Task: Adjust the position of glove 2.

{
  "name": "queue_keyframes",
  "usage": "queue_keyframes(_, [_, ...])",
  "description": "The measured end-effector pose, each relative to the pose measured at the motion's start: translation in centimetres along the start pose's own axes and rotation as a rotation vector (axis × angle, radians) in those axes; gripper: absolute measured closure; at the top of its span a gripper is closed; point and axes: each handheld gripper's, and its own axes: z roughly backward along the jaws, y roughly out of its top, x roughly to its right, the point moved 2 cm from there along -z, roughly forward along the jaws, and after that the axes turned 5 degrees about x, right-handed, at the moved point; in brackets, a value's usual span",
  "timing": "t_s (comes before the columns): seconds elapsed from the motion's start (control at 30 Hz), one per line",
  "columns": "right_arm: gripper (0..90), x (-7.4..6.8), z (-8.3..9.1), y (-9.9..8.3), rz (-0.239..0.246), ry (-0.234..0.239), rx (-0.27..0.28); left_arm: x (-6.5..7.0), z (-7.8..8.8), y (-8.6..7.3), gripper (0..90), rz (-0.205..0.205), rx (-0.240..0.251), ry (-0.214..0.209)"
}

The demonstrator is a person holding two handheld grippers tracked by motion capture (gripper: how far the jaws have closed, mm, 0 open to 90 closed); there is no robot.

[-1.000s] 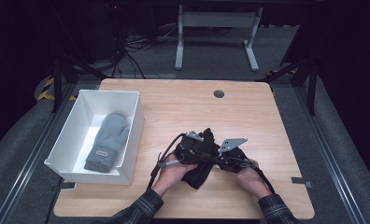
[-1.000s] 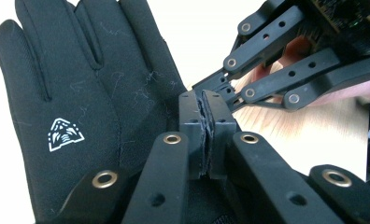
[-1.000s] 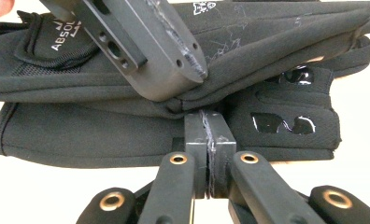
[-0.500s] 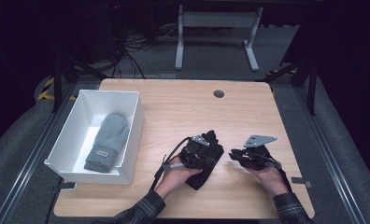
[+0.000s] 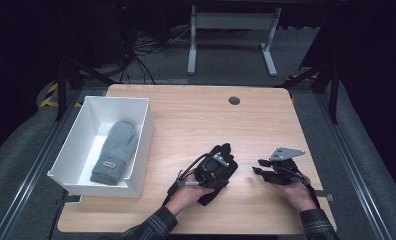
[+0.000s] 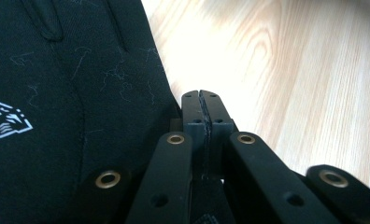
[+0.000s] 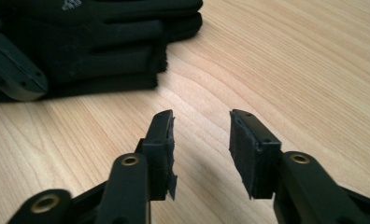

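The left gripper [image 5: 217,167] has its jaws pressed together; in the left gripper view they meet flat with only a thin dark line between the pads, and whether any cloth is pinched in that line cannot be told. Its tips [image 6: 201,105] lie at the right edge of the black glove [image 6: 66,107], over bare wood. In the high view this gripper sits on top of the glove [image 5: 225,151] and hides most of it, so only the glove's far fingers and a bit of cuff near the left hand [image 5: 186,192] can be seen. The glove lies on the table [image 5: 196,120], near the front edge and slightly right of the middle.

The right gripper [image 5: 258,167] is to the right of the glove, apart from it, with bare wood between. Its jaws have just been opening and stand apart with nothing between them; the right gripper view [image 7: 199,140] shows only table grain in the gap. The glove's stacked fingers [image 7: 117,42] lie at the far left of that view, cut off by the frame. The right hand [image 5: 297,192] holds the gripper from the near side.

Far to the left, a white bin [image 5: 141,145] stands on the table's left edge with a grey mitten [image 5: 113,152] lying flat inside. A small dark round hole [image 5: 234,100] sits near the table's far edge.
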Motion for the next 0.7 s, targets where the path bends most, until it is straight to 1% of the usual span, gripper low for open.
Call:
queue_keyframes(0.03, [57.5, 0.0, 0.1, -0.1, -0.002, -0.005, -0.002, 0.0, 0.1, -0.2, 90.0, -0.003, 0.001, 0.010])
queue_keyframes(0.07, [54.4, 0.1, 0.2, -0.4, -0.002, -0.012, -0.005, 0.0, 0.5, -0.7, 90.0, -0.003, -0.013, 0.022])
queue_keyframes(0.13, [52.7, 0.1, 0.2, -0.5, -0.005, -0.016, -0.005, 0.0, 0.6, -1.0, 90.0, 0.001, -0.021, 0.028])
queue_keyframes(0.17, [51.0, 0.1, 0.3, -0.7, -0.006, -0.015, -0.006, -0.1, 0.8, -1.2, 90.0, -0.006, -0.031, 0.038])
queue_keyframes(0.23, [46.9, 0.2, 0.5, -1.0, -0.005, -0.025, -0.010, -0.2, 1.3, -1.7, 90.0, 0.003, -0.031, 0.046])
queue_keyframes(0.27, [45.6, 0.3, 0.5, -1.1, -0.008, -0.026, -0.012, -0.4, 1.4, -1.9, 90.0, -0.007, -0.038, 0.052])
queue_keyframes(0.3, [44.2, 0.3, 0.6, -1.2, -0.010, -0.027, -0.015, -0.5, 1.7, -2.0, 90.0, -0.006, -0.045, 0.058])
queue_keyframes(0.37, [40.6, 0.5, 0.7, -1.6, -0.015, -0.033, -0.017, -0.7, 2.1, -2.3, 90.0, -0.003, -0.038, 0.067])
queue_keyframes(0.47, [35.6, 0.7, 0.8, -2.2, -0.032, -0.036, -0.025, -1.0, 2.9, -2.7, 90.0, -0.016, -0.051, 0.093])
queue_keyframes(0.53, [33.2, 0.9, 0.9, -2.6, -0.041, -0.040, -0.022, -1.0, 3.3, -2.9, 90.0, -0.020, -0.042, 0.094])
queue_keyframes(0.6, [31.1, 1.0, 1.0, -2.8, -0.042, -0.043, -0.016, -0.9, 3.7, -3.0, 89.9, -0.026, -0.020, 0.096])
queue_keyframes(0.63, [30.0, 1.1, 1.0, -2.8, -0.046, -0.041, -0.013, -0.8, 3.9, -2.9, 89.8, -0.037, -0.004, 0.095])
queue_keyframes(0.67, [30.0, 1.1, 1.0, -2.8, -0.046, -0.041, -0.013, -0.8, 3.9, -2.9, 86.7, -0.037, -0.004, 0.095])
queue_keyframes(0.7, [28.1, 1.2, 0.7, -3.1, -0.047, -0.039, -0.021, -0.7, 4.2, -2.7, 81.9, -0.046, 0.002, 0.093])
